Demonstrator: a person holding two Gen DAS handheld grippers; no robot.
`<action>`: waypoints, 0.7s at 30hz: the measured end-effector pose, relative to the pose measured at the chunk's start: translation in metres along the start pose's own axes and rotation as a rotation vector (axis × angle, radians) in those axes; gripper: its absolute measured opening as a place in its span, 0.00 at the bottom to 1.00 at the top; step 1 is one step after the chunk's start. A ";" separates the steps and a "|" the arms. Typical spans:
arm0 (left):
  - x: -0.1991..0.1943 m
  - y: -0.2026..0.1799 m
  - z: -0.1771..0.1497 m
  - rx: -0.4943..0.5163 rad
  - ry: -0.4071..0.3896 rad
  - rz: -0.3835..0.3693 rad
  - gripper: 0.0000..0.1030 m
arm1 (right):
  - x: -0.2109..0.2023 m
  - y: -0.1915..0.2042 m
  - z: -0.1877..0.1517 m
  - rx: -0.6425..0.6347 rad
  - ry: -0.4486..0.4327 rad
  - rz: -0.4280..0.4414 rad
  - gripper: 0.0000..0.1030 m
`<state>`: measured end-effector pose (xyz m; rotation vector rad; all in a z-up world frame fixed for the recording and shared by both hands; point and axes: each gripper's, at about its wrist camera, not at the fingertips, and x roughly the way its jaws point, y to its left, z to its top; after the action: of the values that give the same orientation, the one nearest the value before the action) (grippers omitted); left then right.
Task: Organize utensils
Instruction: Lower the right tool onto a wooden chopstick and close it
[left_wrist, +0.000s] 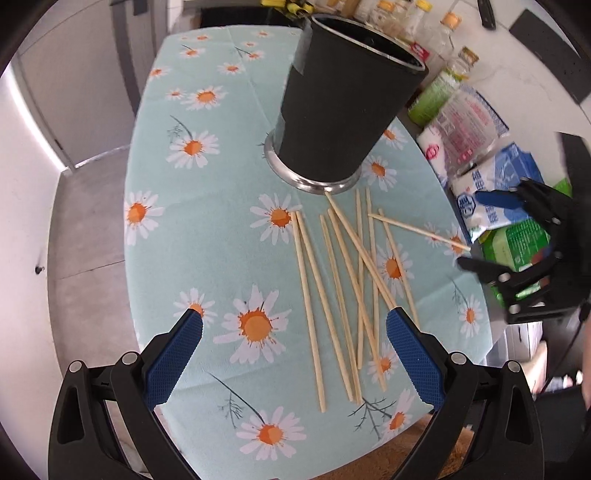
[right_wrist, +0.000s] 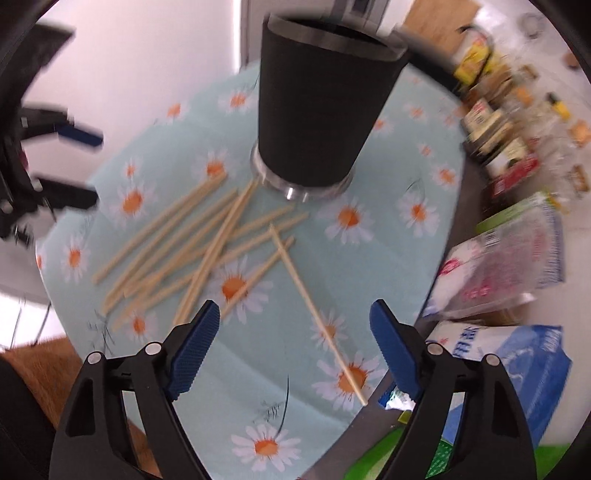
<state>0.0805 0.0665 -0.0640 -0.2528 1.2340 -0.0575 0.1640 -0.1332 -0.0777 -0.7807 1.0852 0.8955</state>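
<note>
Several wooden chopsticks lie scattered on a daisy-print tablecloth, just in front of a tall black utensil holder with a metal base. My left gripper is open and empty above the near ends of the chopsticks. In the right wrist view the chopstick pile lies left of centre, with one chopstick apart, running between the fingers of my right gripper, which is open and empty. The holder stands behind. The right gripper also shows in the left wrist view.
Food packets and bags and several bottles and jars crowd the surface to the right of the tablecloth. The left gripper shows at the left edge of the right wrist view. The floor lies beyond the table's left edge.
</note>
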 end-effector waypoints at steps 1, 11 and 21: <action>0.001 0.000 0.002 0.007 0.010 0.005 0.94 | 0.007 0.001 0.001 -0.018 0.029 -0.008 0.66; 0.015 0.014 0.018 0.004 0.052 -0.062 0.94 | 0.062 -0.002 0.017 -0.211 0.277 -0.054 0.47; 0.028 0.018 0.016 -0.003 0.066 -0.107 0.94 | 0.087 -0.007 0.015 -0.309 0.417 0.017 0.30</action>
<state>0.1033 0.0817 -0.0891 -0.3223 1.2854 -0.1576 0.1939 -0.1044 -0.1555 -1.2564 1.3325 0.9512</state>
